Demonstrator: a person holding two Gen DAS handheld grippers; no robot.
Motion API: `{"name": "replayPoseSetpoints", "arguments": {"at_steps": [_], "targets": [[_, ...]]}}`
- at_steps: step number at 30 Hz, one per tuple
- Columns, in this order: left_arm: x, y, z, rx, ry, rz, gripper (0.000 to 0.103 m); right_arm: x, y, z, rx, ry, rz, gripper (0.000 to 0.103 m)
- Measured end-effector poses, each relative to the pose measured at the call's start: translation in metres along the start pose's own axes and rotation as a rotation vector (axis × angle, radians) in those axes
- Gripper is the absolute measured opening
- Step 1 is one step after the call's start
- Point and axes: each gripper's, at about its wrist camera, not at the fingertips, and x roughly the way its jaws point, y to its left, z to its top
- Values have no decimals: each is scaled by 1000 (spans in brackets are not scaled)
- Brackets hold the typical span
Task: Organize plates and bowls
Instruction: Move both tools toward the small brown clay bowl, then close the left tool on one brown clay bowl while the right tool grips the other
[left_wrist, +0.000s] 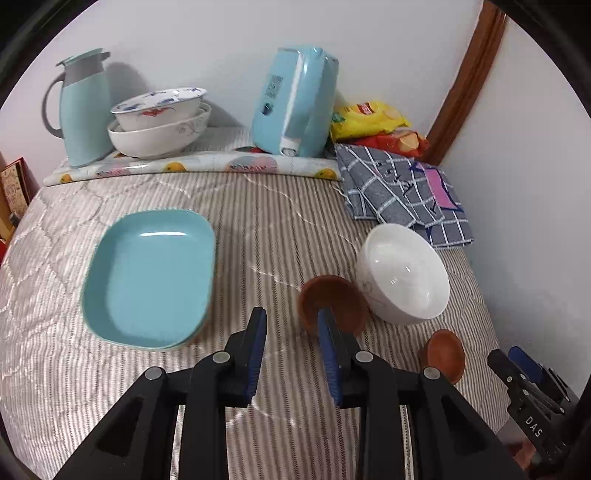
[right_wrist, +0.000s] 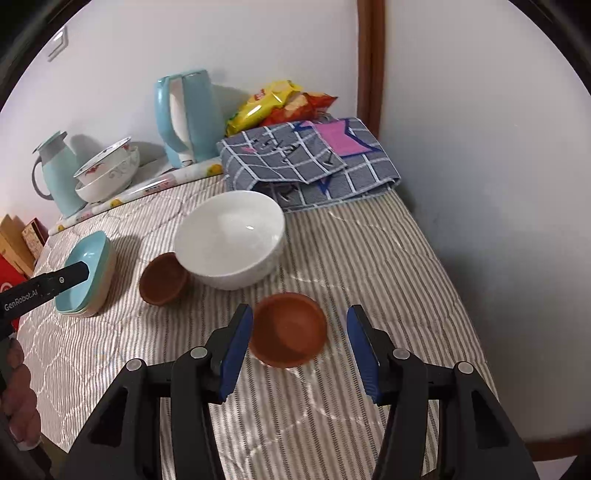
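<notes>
My left gripper (left_wrist: 291, 325) hovers over the striped tablecloth (left_wrist: 258, 229), jaws a little apart with nothing between them. A small brown bowl (left_wrist: 332, 299) lies tilted just behind its right finger. Left of it sits a stack of teal plates (left_wrist: 147, 277). A large white bowl (right_wrist: 232, 236) leans beside the first brown bowl (right_wrist: 164, 278). My right gripper (right_wrist: 299, 321) is open around a second small brown bowl (right_wrist: 290, 330); the left pad is at its rim, the right pad stands clear. Two patterned bowls (left_wrist: 159, 125) are nested at the back.
Along the back wall stand a teal jug (left_wrist: 85, 110), a blue kettle (left_wrist: 295, 103) and snack bags (left_wrist: 369, 118). A folded checked cloth (right_wrist: 306, 158) lies at the back right. The wall runs close along the table's right side. Boxes (right_wrist: 18, 243) sit past the left edge.
</notes>
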Motion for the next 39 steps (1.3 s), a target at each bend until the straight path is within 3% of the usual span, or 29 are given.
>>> {"name": "replayPoseSetpoints", "arguments": {"at_steps": [3, 16, 28, 39], "targets": [[12, -6, -2, 4, 18, -2, 33, 11, -9, -2, 22, 23, -9, 53], [62, -12, -4, -34, 59, 14, 33, 65, -24, -12, 37, 100, 11, 48], [97, -13, -3, -72, 101, 33, 33, 91, -27, -14, 39, 136, 35, 43], [105, -13, -5, -64, 52, 52, 32, 93, -27, -17, 43, 74, 39, 44]]}}
